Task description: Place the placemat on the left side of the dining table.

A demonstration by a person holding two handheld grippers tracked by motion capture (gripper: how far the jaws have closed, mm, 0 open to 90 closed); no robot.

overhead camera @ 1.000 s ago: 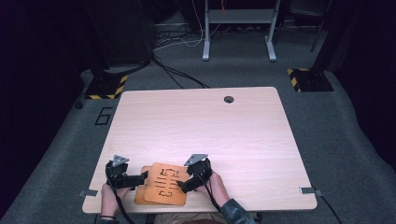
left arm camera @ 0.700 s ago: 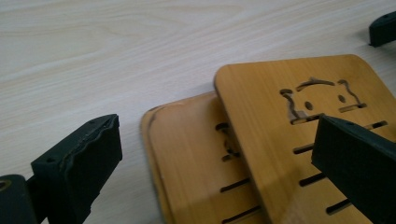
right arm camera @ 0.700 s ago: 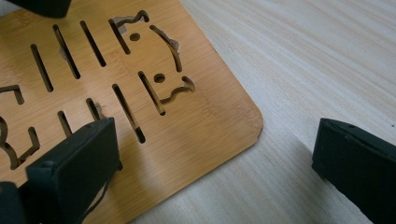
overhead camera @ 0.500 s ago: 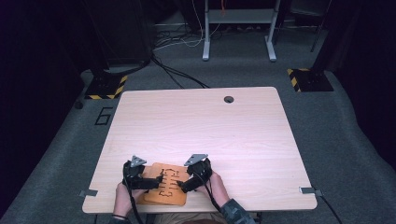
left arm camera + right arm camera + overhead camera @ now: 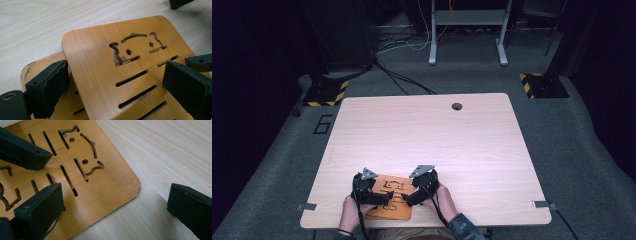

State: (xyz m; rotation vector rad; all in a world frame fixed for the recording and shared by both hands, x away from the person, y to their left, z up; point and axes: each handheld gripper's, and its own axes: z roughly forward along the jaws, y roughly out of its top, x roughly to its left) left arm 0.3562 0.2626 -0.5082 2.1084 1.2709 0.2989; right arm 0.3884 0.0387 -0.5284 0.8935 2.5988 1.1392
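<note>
Two slotted bamboo boards lie stacked near the table's front edge. The upper board (image 5: 393,210) (image 5: 100,62) (image 5: 100,185) has a cut-out cat face, and the lower board (image 5: 37,67) sticks out beneath it. My left gripper (image 5: 384,196) (image 5: 115,82) is open. Its jaws have just been closing a little, one beside the upper board's edge and one over its surface, neither pressing on it. My right gripper (image 5: 409,197) (image 5: 116,205) is open across the board's corner, with one jaw over the wood and one over the table.
The light wooden table (image 5: 422,135) stretches far beyond the boards, with a cable hole (image 5: 457,106) near its back edge. Grey carpet surrounds it. A metal frame (image 5: 467,30), cables and striped feet (image 5: 542,85) stand behind.
My left gripper has moved to the right, from the boards' left edge onto the boards. The right gripper has stayed where it was.
</note>
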